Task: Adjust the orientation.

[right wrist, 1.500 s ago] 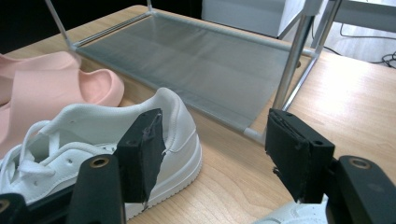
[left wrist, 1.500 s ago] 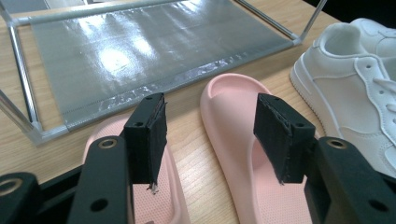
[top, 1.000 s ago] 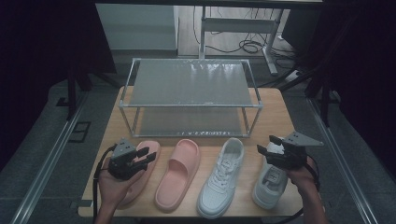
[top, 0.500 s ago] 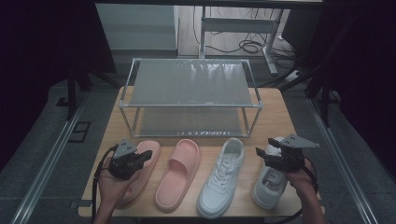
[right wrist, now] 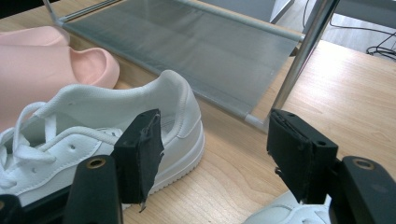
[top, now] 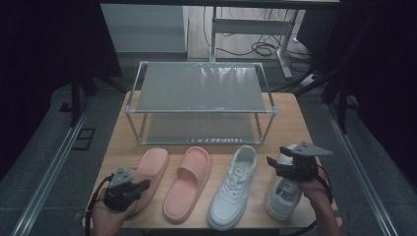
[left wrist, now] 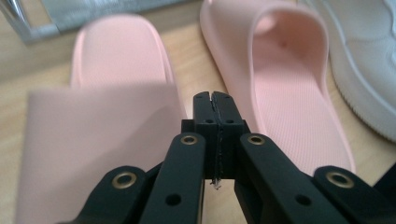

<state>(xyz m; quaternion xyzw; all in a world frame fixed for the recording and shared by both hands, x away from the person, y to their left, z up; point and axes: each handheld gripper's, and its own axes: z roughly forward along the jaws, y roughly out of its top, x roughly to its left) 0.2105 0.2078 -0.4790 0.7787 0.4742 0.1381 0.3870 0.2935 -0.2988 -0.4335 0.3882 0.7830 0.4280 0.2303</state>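
Two pink slippers and two white sneakers lie in a row on the wooden table (top: 290, 123). My left gripper (top: 142, 186) hovers low over the heel end of the left pink slipper (top: 150, 167). Its jaws are pressed together with nothing between them. In the left gripper view the shut gripper (left wrist: 215, 100) points between the left slipper (left wrist: 121, 60) and the right slipper (left wrist: 280, 70). My right gripper (top: 273, 166) is open above the right sneaker (top: 282, 196). In the right gripper view the wide-open gripper (right wrist: 215, 144) frames bare table, beside the heel of the left sneaker (right wrist: 173, 102).
A two-shelf metal rack (top: 201, 88) with grey mesh shelves stands at the back of the table, close behind the shoes' toes. Its lower shelf (right wrist: 201, 51) and a leg (right wrist: 299, 60) are near my right gripper. The floor beyond holds cables and table legs.
My left gripper has dropped lower and come toward the near edge over the left slipper, and its jaws have shut. The right gripper has stayed in place, still open.
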